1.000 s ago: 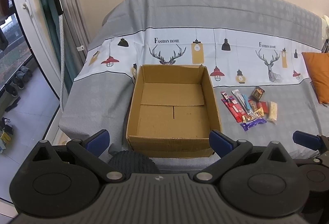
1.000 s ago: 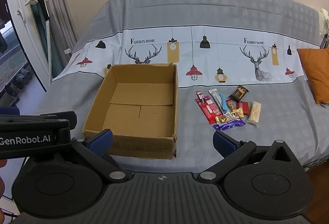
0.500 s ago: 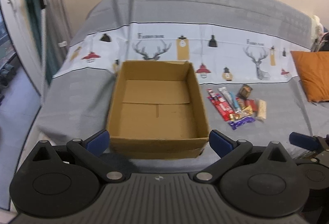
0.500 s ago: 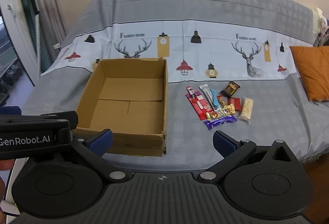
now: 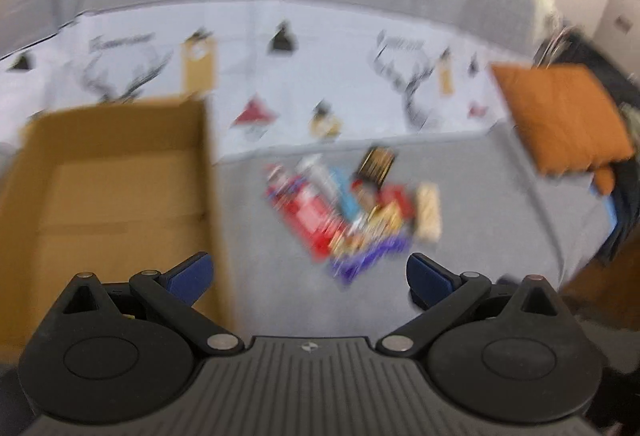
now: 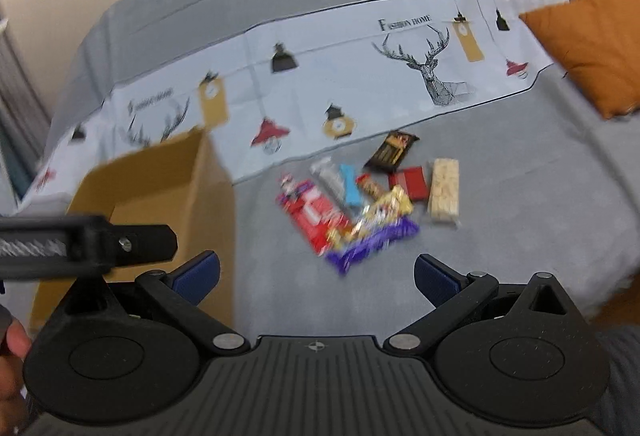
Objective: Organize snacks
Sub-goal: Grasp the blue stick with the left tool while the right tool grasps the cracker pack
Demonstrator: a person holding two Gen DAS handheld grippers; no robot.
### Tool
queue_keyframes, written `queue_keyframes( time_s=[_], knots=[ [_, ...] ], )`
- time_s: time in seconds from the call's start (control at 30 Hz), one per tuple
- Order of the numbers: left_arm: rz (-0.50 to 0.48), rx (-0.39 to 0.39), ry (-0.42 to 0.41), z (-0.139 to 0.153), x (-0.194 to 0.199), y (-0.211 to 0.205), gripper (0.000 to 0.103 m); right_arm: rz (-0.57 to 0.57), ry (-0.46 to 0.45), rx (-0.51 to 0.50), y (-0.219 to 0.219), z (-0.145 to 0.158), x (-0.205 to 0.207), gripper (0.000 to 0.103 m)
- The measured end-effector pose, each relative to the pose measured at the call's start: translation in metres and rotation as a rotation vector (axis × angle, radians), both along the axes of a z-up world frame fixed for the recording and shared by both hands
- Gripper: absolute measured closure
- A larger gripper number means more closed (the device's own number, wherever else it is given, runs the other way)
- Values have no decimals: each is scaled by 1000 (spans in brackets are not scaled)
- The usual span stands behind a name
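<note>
Both views swung rightward off the cardboard box, now motion-blurred | snack pile on bed, just right of box | left claw wide open, empty | right claw wide open, empty

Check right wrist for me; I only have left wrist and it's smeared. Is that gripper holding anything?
Observer: No, the right gripper is open, nothing between its fingers.
Operator: See my other gripper there?
Observer: Yes. The left gripper shows as a black body poking in from the left edge, in front of the cardboard box.
Operator: Any hand in shot?
Observer: Only a fingertip at the lower-left edge.
</note>
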State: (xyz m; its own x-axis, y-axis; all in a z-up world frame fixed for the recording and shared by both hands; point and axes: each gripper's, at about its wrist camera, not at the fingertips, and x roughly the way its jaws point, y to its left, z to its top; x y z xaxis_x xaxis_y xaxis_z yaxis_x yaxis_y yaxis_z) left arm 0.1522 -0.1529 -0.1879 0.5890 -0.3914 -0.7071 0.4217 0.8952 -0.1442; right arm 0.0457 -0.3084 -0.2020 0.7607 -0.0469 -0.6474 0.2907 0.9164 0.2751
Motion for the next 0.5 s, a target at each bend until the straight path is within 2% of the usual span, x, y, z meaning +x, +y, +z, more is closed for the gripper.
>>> queue_keyframes(
  time_s=[0.03, 0.1, 0.17, 0.23, 0.27, 0.33, 0.37, 0.4, 0.43, 0.5],
  knots=[
    [7, -21, -7, -10, 11, -8, 0, -5, -3, -3, -12, -12, 11, 0],
    [39, 0, 28, -35, 41, -29, 0, -48, 29, -35, -40, -38, 37, 0],
    [25, 31, 66, -61, 70, -49, 0, -58, 28, 14, -71, -61, 61, 0],
    [10, 60, 66, -83, 92, -64, 1, -72, 33, 67, -100, -80, 82, 0],
    [-1, 79, 68, -93, 102, -71, 2, -70, 33, 61, -114, -87, 93, 1],
    [-25, 101, 114, -113, 126, -85, 10, -92, 17, -11, -135, -100, 110, 1],
    [-37, 80, 156, -123, 138, -89, 12, -99, 11, -45, -141, -106, 116, 1],
    [-43, 49, 201, -134, 151, -94, 20, -121, 35, -71, -152, -117, 127, 1],
    [-46, 24, 235, -140, 159, -98, 25, -160, 80, -55, -164, -126, 139, 7],
    [-62, -3, 267, -151, 174, -110, 28, -199, 71, 32, -181, -134, 150, 9]
  ],
)
